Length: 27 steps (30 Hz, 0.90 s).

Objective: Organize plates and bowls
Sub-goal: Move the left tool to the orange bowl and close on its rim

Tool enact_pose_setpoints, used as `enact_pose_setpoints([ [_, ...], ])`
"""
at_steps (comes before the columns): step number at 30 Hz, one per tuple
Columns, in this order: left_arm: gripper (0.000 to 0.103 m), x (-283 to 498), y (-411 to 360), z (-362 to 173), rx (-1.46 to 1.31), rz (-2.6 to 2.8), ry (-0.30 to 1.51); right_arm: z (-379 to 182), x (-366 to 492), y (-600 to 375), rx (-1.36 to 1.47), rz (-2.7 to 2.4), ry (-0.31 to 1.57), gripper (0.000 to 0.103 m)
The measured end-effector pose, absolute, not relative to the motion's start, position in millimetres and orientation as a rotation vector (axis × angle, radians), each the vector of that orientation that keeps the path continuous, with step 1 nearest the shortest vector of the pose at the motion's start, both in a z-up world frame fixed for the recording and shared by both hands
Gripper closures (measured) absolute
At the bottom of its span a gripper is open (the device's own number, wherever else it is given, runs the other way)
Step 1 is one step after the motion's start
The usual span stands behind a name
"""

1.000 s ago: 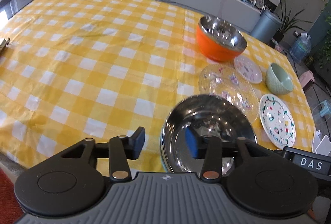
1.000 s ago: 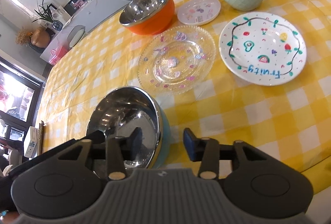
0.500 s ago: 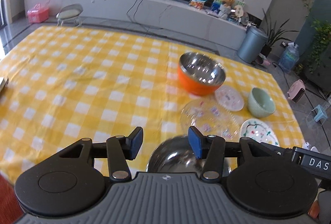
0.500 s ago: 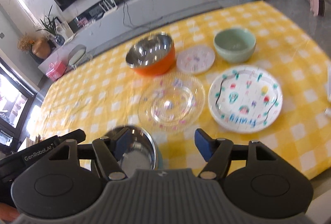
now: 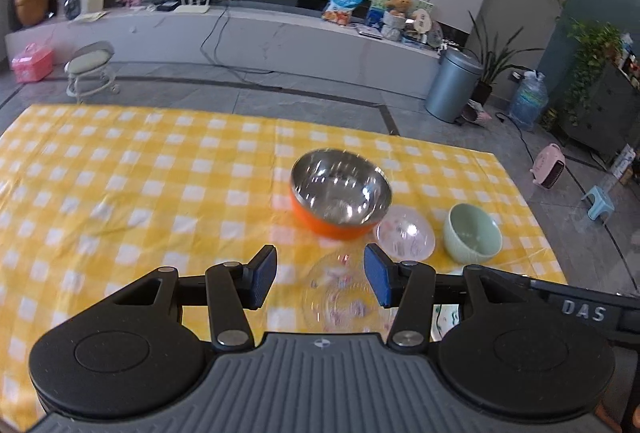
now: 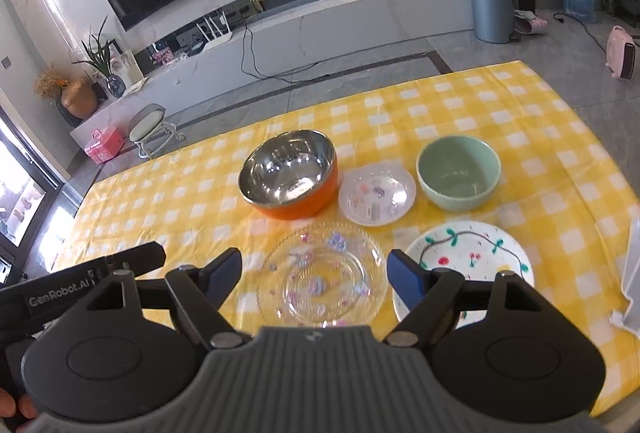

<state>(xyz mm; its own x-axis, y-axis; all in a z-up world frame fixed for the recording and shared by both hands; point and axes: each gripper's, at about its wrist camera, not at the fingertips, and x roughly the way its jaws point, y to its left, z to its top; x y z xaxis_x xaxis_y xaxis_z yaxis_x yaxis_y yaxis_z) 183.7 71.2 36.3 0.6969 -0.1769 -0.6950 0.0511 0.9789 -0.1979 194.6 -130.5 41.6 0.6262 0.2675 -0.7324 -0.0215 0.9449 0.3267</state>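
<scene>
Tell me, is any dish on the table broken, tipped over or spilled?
Nothing stands out. The orange bowl, green bowl, small clear plate, glass plate and painted plate sit upright, apart and intact.

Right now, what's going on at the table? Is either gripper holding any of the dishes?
Neither is. The left gripper and right gripper are both open and empty, above the near edge of the yellow checked tablecloth. On it sit the orange steel bowl, small clear dish, green bowl, clear patterned plate and painted white plate, all separate, nothing stacked among them.
</scene>
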Motion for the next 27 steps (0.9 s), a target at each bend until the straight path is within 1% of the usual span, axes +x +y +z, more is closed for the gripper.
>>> enact_pose_setpoints([
  [8, 0.044, 232, 68, 29, -0.156, -0.131, 0.797, 41, 251, -127, 0.254, 0.159, 0.887, 0.024],
  [11, 0.042, 251, 71, 21, -0.183, -0.146, 0.811, 35, 272, -133, 0.283, 0.147, 0.888, 0.024],
  [16, 0.042, 283, 78, 3, -0.25, -0.153, 0.853, 13, 306, -145, 0.37, 0.12, 0.927, 0.024],
  [19, 0.042, 302, 78, -12, -0.272, -0.159, 0.89, -6, 320, -147, 0.409, 0.117, 0.964, 0.027],
  [24, 0.044, 330, 82, -39, -0.255, -0.112, 0.945, -36, 341, -144, 0.466, 0.12, 1.03, 0.04],
  [25, 0.046, 333, 83, -42, -0.258, -0.107, 0.952, -39, 344, -141, 0.471, 0.126, 1.037, 0.041],
  [27, 0.046, 341, 84, -49, -0.258, -0.101, 0.958, -44, 354, -138, 0.482, 0.127, 1.045, 0.043],
])
